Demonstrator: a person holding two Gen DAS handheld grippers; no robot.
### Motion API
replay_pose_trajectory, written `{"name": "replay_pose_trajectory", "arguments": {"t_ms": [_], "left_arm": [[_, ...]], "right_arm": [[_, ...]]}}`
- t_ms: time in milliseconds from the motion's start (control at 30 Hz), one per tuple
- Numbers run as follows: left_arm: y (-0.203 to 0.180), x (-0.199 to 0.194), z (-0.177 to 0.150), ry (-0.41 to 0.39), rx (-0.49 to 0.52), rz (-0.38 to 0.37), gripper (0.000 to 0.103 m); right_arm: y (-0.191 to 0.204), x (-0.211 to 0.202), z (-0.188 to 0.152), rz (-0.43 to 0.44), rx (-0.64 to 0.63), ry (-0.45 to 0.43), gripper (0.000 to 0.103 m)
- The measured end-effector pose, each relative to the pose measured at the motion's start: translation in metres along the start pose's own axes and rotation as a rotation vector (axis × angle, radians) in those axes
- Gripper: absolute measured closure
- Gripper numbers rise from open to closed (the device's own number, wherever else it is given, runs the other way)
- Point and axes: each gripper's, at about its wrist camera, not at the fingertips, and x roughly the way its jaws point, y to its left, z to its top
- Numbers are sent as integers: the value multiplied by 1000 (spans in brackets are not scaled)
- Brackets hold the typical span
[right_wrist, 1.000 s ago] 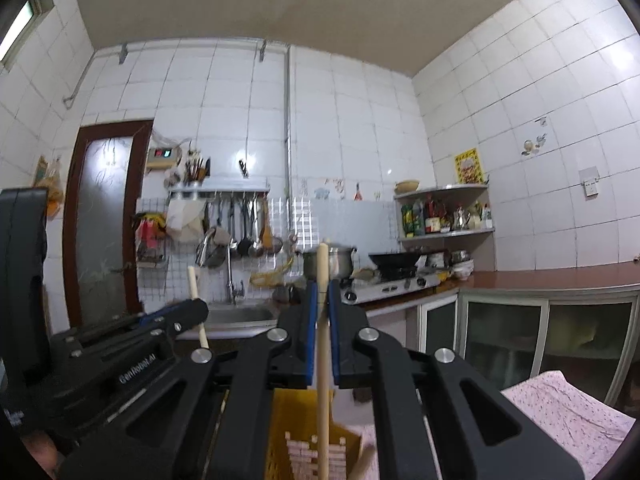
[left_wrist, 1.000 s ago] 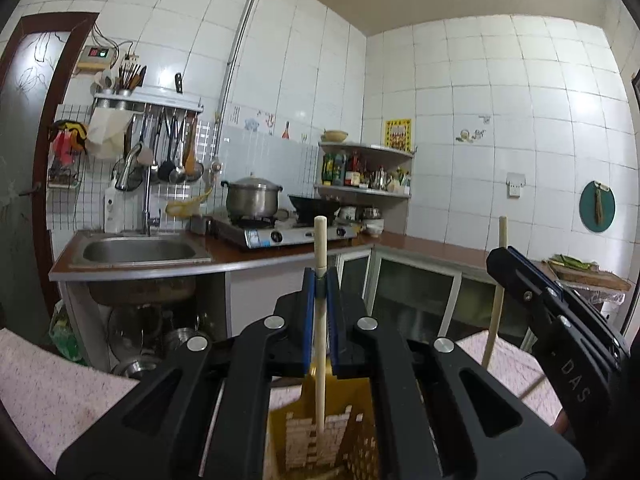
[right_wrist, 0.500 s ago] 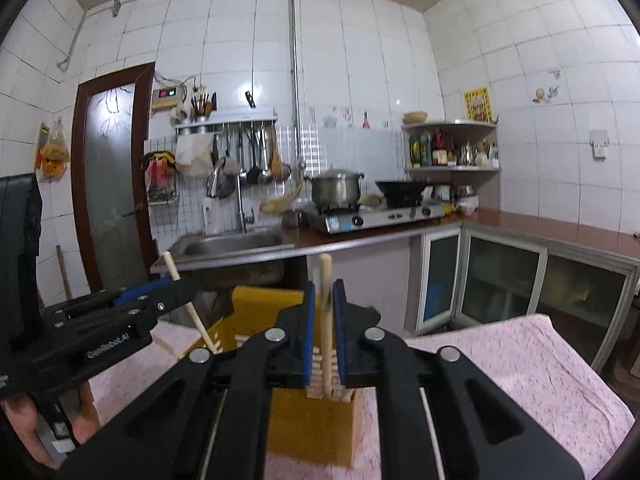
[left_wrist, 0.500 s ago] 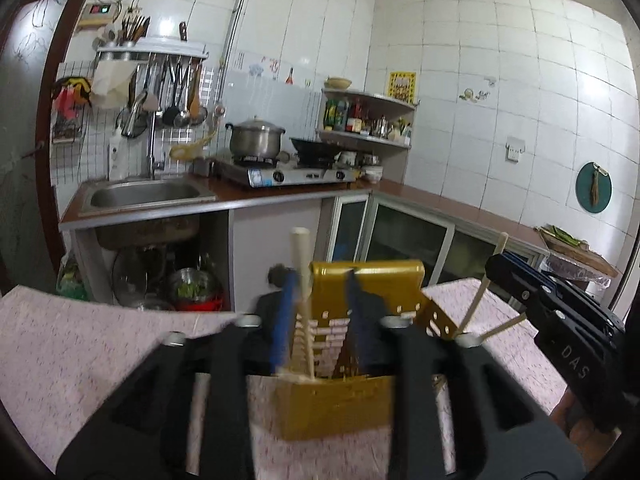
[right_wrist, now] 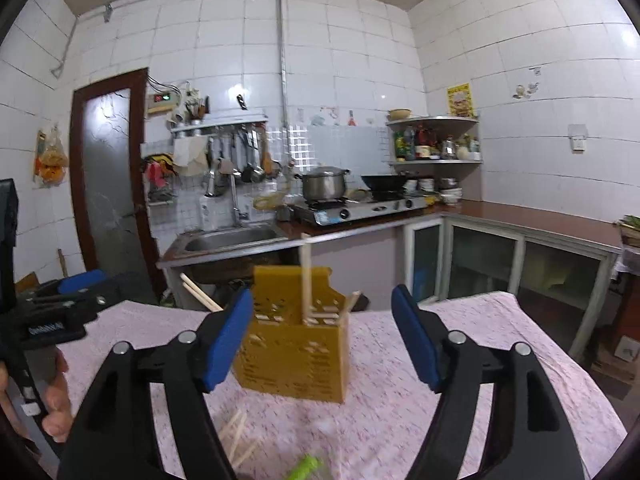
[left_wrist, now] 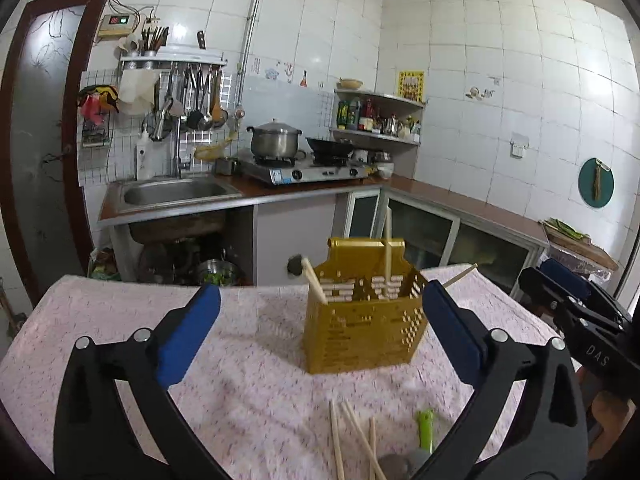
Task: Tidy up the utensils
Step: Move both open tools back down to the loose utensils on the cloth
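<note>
A yellow perforated utensil holder [left_wrist: 362,322] stands on the pink tablecloth; it also shows in the right wrist view [right_wrist: 294,350]. Wooden chopsticks stand in it, one upright [left_wrist: 387,252] and one leaning left [left_wrist: 314,280]. Loose chopsticks [left_wrist: 352,436] and a green-handled utensil [left_wrist: 426,428] lie on the cloth in front. My left gripper [left_wrist: 320,328] is open and empty, just short of the holder. My right gripper [right_wrist: 322,336] is open and empty, also in front of the holder. The upright chopstick shows in the right wrist view [right_wrist: 306,280].
The table carries a pink floral cloth [left_wrist: 248,360]. Behind it are a steel sink [left_wrist: 172,194], a gas stove with a pot [left_wrist: 276,142] and a wok, and low glass-door cabinets [left_wrist: 424,228]. The right gripper's body shows at the left view's right edge [left_wrist: 580,316].
Both grippers let go of their chopsticks, which now stand in the holder. Both opened wide and pulled back and down from above the holder.
</note>
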Motion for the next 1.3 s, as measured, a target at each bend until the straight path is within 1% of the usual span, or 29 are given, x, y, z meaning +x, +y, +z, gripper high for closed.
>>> {"name": "replay_pose_trajectory", "arguments": {"t_ms": [133, 267, 333, 433, 567, 667, 767, 800, 867, 900, 1000, 1100, 1167, 1233, 1300], "left_arm": [[6, -1, -19, 51, -32, 2, 5], [10, 7, -52, 131, -46, 13, 5], [10, 12, -64, 158, -46, 20, 5], [14, 22, -80, 204, -47, 37, 5], [19, 40, -102, 286, -70, 40, 5], [20, 49, -115, 325, -72, 54, 5], [22, 64, -121, 395, -71, 70, 5], [22, 68, -122, 407, -76, 70, 5], [21, 76, -123, 433, -80, 58, 5], [18, 83, -124, 449, -64, 51, 5], [12, 93, -123, 472, -21, 56, 6], [10, 99, -131, 482, -15, 45, 7], [10, 103, -135, 497, -16, 43, 10], [9, 108, -136, 523, -15, 33, 16], [9, 112, -138, 538, -14, 37, 17]], "right_arm": [[-6, -9, -22, -35, 22, 57, 30], [-10, -6, -55, -81, 22, 141, 30], [-11, -4, -69, -99, 22, 172, 30], [-17, 6, -90, -114, 60, 240, 30], [-22, 21, -108, -128, 92, 311, 30], [-21, 32, -118, -133, 85, 363, 30], [-17, 44, -123, -140, 66, 423, 30], [-16, 47, -124, -141, 63, 440, 30], [-12, 57, -125, -144, 58, 474, 30], [-10, 61, -126, -145, 55, 491, 30], [-2, 75, -132, -129, 52, 548, 30], [2, 84, -141, -135, 37, 591, 31], [0, 84, -141, -139, 53, 590, 31], [-1, 85, -143, -147, 61, 605, 31], [-2, 88, -145, -142, 66, 623, 32]]}}
